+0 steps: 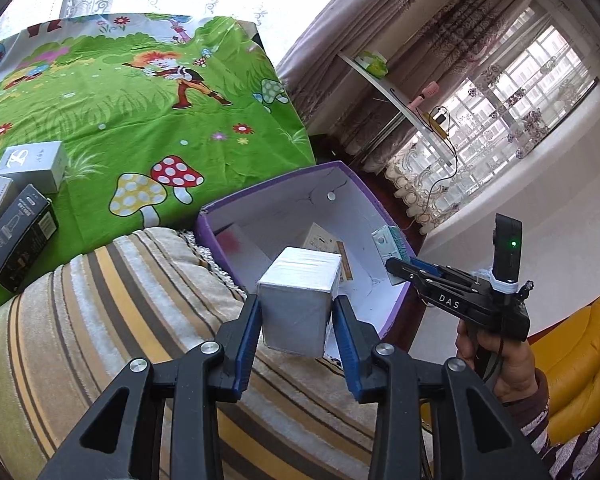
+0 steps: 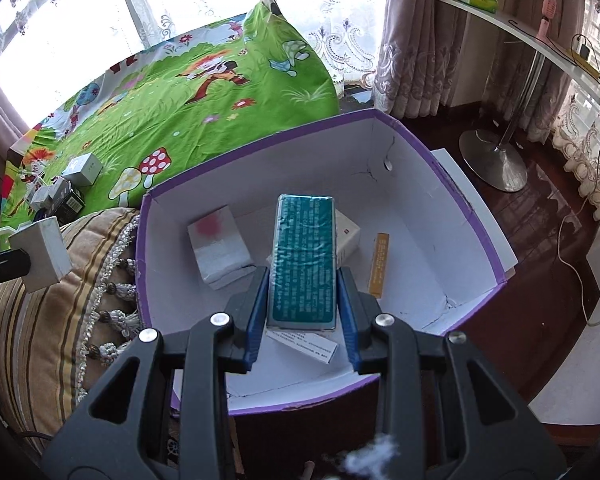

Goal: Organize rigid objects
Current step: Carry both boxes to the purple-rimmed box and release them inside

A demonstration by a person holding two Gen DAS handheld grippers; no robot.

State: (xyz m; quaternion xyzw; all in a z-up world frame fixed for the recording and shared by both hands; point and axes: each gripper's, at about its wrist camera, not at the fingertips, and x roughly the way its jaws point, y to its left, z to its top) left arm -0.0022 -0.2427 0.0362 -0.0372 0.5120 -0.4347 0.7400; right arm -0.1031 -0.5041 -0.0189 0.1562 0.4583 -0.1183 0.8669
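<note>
Left tongs [image 1: 296, 312] clench a silver box [image 1: 298, 300] beside the purple bin [image 2: 476, 216], while right tongs [image 2: 302, 298] grip a teal box [image 2: 304, 260] above it

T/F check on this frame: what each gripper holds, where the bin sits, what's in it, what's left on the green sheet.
1. The left gripper is shut on a silver box. True.
2. The right gripper is empty. False: it clamps a teal box over the purple bin.
3. The purple bin is empty. False: several boxes lie inside, including a white box with a red patch.
4. Boxes remain on the green sheet. True.
</note>
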